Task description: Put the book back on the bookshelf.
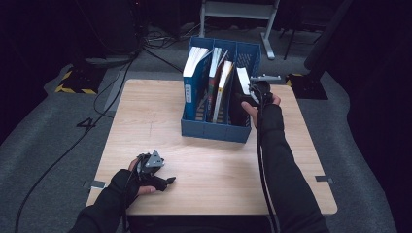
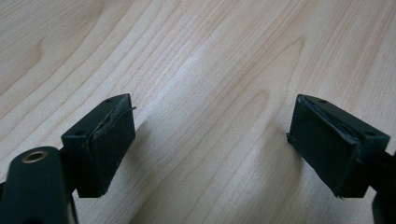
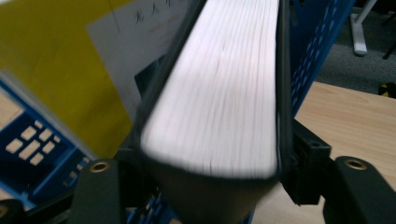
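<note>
A blue slotted file rack stands on the far half of the wooden table and holds several upright books. In its rightmost slot leans a thick black-covered book, whose white page block runs between my right gripper's jaws. My right gripper reaches in from the rack's right side, and both covers lie against its pads; the book looks blurred. A yellow book stands in the slot beside it. My left gripper rests low near the table's front left, open over bare wood.
The rack's blue lattice wall is close on the right of the held book. Bare tabletop lies beyond it. Cables run over the grey floor to the left, and a white desk frame stands behind the table.
</note>
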Tool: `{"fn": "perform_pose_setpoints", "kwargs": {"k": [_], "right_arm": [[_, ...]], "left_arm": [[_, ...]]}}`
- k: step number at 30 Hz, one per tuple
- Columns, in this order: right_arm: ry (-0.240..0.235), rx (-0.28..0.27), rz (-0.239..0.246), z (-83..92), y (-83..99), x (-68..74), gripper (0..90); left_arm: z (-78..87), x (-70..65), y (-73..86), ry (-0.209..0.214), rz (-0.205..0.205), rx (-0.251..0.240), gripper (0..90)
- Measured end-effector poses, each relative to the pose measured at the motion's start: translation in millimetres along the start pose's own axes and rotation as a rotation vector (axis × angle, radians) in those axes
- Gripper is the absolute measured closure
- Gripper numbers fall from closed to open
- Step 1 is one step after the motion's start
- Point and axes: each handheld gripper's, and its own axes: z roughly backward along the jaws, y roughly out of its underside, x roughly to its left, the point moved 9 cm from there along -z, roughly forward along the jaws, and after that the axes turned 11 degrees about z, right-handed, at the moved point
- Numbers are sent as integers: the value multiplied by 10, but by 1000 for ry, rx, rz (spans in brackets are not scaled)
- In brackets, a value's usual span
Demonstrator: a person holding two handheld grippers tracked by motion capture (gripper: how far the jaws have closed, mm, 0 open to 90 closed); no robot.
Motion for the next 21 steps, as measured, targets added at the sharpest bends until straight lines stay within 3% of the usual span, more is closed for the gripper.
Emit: {"fn": "perform_pose_setpoints", "kwargs": {"k": [8, 21], "right_arm": [[-46, -10, 8, 13, 311, 72, 459], [-53, 18, 32, -114, 632, 142, 496]], "left_arm": [[0, 0, 0, 0, 1, 0, 148], [0, 1, 0, 0, 0, 0, 148]]}}
